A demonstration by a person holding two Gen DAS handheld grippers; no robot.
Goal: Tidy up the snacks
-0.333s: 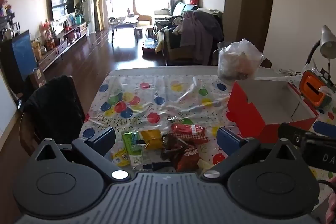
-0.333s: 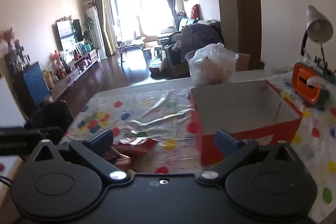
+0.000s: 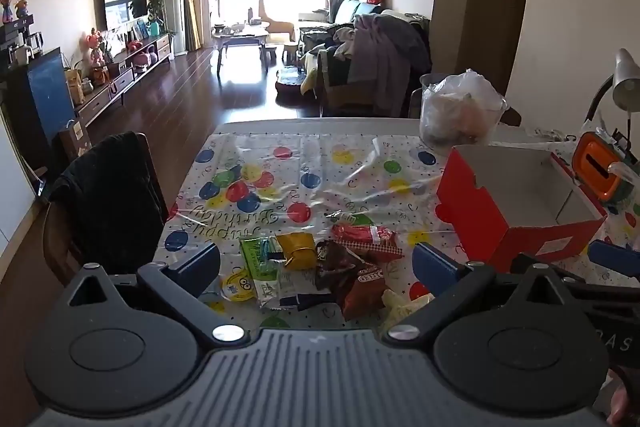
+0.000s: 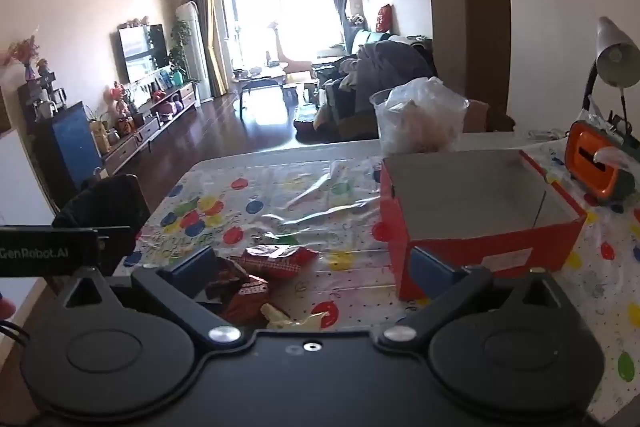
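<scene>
A heap of snack packets (image 3: 320,267) lies on the near part of the table: a green packet (image 3: 258,259), a yellow one (image 3: 298,249), a red one (image 3: 366,235) and a dark Oreo packet (image 3: 360,285). My left gripper (image 3: 316,265) is open and empty, just above the heap. An empty red box (image 3: 516,203) with an open top stands to the right. In the right wrist view, my right gripper (image 4: 312,267) is open and empty, with the red packet (image 4: 276,259) between its fingers and the box (image 4: 480,211) ahead on the right.
A polka-dot birthday cloth (image 3: 280,179) covers the table. A clear tub with a plastic bag (image 3: 460,111) stands at the far edge behind the box. An orange device (image 3: 598,167) and a desk lamp (image 3: 626,83) are at the far right. A chair with a dark jacket (image 3: 108,195) stands at the left.
Both grippers have shifted only slightly. The snacks and the box have not moved.
</scene>
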